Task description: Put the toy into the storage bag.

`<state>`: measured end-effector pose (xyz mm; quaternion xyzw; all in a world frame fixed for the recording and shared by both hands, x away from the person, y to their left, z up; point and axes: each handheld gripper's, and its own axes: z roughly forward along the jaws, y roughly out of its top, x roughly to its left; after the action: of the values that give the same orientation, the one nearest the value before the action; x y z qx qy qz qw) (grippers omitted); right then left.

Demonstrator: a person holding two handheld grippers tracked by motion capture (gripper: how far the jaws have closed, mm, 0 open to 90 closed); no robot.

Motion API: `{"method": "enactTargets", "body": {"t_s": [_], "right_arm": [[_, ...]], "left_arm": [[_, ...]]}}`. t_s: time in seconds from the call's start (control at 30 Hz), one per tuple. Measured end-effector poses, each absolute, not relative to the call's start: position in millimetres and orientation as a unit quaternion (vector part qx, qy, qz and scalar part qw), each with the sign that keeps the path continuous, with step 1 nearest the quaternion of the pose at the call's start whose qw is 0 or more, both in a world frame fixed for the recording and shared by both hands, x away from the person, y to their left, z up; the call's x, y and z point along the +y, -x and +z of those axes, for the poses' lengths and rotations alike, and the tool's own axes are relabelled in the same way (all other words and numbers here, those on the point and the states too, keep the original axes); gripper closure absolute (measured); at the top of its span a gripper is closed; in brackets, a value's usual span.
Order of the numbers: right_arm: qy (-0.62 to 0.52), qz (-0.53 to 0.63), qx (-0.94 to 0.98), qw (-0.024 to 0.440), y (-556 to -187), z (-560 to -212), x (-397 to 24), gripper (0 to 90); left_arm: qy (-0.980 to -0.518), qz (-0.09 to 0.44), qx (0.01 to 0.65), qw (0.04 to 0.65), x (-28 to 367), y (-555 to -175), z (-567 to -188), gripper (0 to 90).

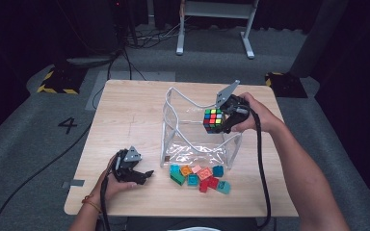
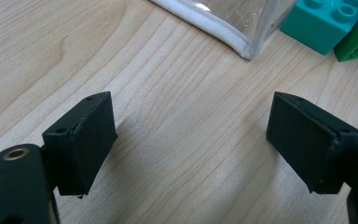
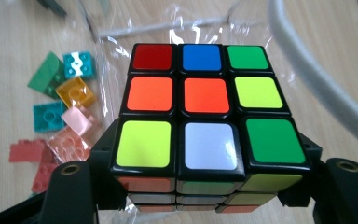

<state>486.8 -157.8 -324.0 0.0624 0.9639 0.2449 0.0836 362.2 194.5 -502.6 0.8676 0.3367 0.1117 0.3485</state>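
Clear bag [image 1: 195, 139] rim ringing clamped cube [image 1: 213, 120], right claw [image 1: 225, 119]; left claw [image 1: 142, 176] wide, empty.

Lab or recording studio, I'd say, not a home. My small wooden table [image 1: 125, 125] stands alone on grey carpet [image 1: 33, 144] with a number 4 [image 1: 68, 125] marked on it. Yellow-and-black hazard-striped bases [image 1: 58, 82] sit at the far corners (probably feet of camera stands; too dark to tell). Loose cables [image 1: 144, 36] trail past a white frame [image 1: 217, 19]. Dark surroundings.
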Motion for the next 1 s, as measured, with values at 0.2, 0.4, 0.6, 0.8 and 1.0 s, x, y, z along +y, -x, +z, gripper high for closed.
{"method": "enactTargets", "body": {"t_s": [0.2,0.4,0.6,0.8,1.0], "right_arm": [[-0.071,0.183,0.978,0.076,-492.1,-331.5,-150.7,34.3],[-0.089,0.117,0.987,0.065,-495.0,-338.6,-148.9,34.2],[-0.095,0.067,0.992,0.054,-495.4,-344.7,-150.4,34.2],[-0.09,0.006,0.995,0.051,-493.3,-349.4,-146.0,34.1],[-0.084,0.001,0.995,0.055,-491.0,-350.4,-142.8,34.2]], "left_arm": [[-0.867,0.112,0.337,0.349,194.5,-362.2,-502.6,15.8],[-0.867,0.111,0.337,0.349,194.5,-362.2,-502.6,15.8],[-0.868,0.112,0.335,0.348,194.7,-362.4,-502.4,15.8],[-0.868,0.112,0.337,0.348,194.5,-362.2,-502.5,15.8],[-0.868,0.112,0.337,0.348,194.5,-362.2,-502.5,15.9]]}}
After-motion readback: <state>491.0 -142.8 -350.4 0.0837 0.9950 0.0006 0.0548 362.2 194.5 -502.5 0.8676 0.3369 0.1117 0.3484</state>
